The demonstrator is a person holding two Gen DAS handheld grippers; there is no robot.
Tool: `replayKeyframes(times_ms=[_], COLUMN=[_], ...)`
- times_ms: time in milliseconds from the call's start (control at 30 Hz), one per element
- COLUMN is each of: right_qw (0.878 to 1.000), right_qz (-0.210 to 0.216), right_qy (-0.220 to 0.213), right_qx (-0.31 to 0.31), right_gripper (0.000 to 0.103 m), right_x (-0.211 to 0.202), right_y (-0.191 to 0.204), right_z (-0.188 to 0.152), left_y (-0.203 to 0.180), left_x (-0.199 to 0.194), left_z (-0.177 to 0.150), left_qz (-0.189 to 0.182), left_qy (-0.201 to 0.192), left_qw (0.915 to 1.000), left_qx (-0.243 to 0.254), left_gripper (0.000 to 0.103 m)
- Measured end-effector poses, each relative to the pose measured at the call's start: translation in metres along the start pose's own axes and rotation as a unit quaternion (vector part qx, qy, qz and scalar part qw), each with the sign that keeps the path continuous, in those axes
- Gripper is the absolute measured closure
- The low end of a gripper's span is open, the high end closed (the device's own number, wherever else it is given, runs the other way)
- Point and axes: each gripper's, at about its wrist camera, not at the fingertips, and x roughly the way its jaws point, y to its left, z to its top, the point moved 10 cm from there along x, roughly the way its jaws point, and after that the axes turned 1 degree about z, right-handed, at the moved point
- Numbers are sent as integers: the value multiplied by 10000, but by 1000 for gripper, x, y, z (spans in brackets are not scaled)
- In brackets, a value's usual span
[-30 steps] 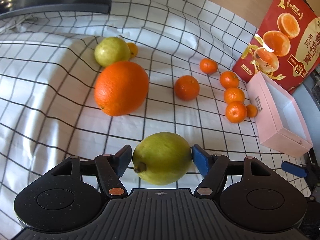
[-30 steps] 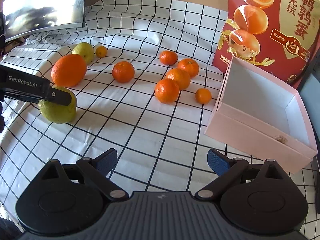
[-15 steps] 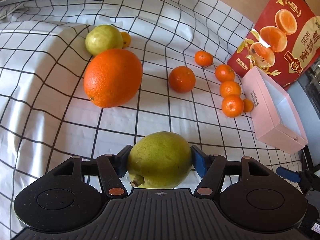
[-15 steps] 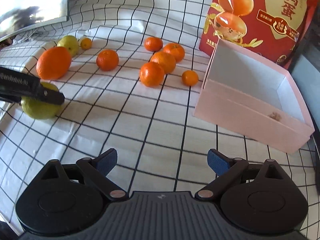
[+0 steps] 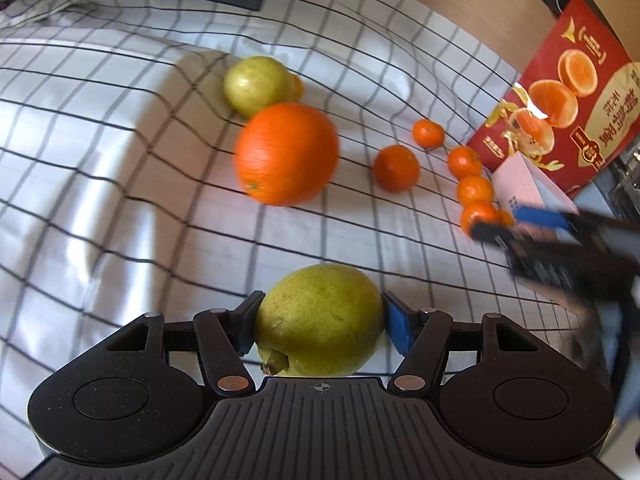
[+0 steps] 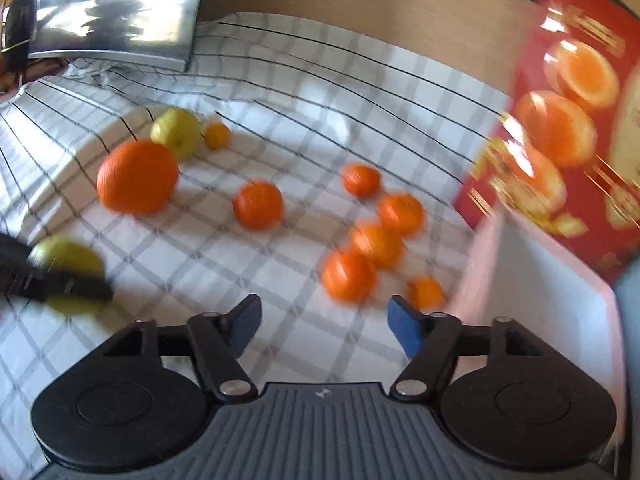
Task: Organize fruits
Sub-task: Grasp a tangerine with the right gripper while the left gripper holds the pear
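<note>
My right wrist view is smeared with motion blur: the small orange mandarins [image 6: 348,276] and the red printed bag [image 6: 576,128] streak. Daylight glares off the shiny metal panel [image 6: 116,8]. My left view is sharper; the white black-gridded cloth [image 5: 120,184] carries soft shadows and bows at the edges.

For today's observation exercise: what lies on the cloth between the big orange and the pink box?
Between the big orange and the pink box lie small mandarins, one alone and a cluster nearer the box, on checked cloth; the right wrist view shows it.
</note>
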Motion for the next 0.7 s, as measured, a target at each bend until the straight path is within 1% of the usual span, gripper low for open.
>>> replayKeyframes(times_ms=[100,233,267,333,400,433,500,600,633,667,700], right_qw=[9995,9978,9974,9984,9993,9994,9994,9995,9996,9997,9998], right_qz=[306,652,706,564,358,334,330,318,288,232,186], right_qy=[-24,80,121,75,5,-27,-57,-20,14,53,80], right_qx=[-7,3,34,65,56,60,8,-31,-14,29,77], right_gripper=[35,35,26,22,22,22,22,25,29,35,39], right_x=[31,73,82,94,102,104,106,109,111,112,112], right_y=[19,50,56,64,69,70,71,66,63,59,54], right_z=[29,56,60,68,75,78,82,84,83,81,78], left_y=[12,23,25,28,29,30,31,31,31,31,30], left_x=[-7,-15,-16,-17,-17,-16,-16,-15,-14,-14,-13], left_z=[1,0,0,0,-2,-3,-5,-5,-5,-4,-4], left_qz=[31,1,-2,7,0,-9,-25,-50,-65,-75,-78], left_qy=[-4,-30,-38,-41,-34,-26,-14,-18,-18,-21,-23], left_qw=[10000,9999,9999,9998,9997,9997,9997,9997,9997,9997,9997], left_qx=[-22,-102,-125,-182,-225,-246,-252,-248,-246,-244,-241], left_gripper=[35,35,35,35,35,35,35,35,35,35,35])
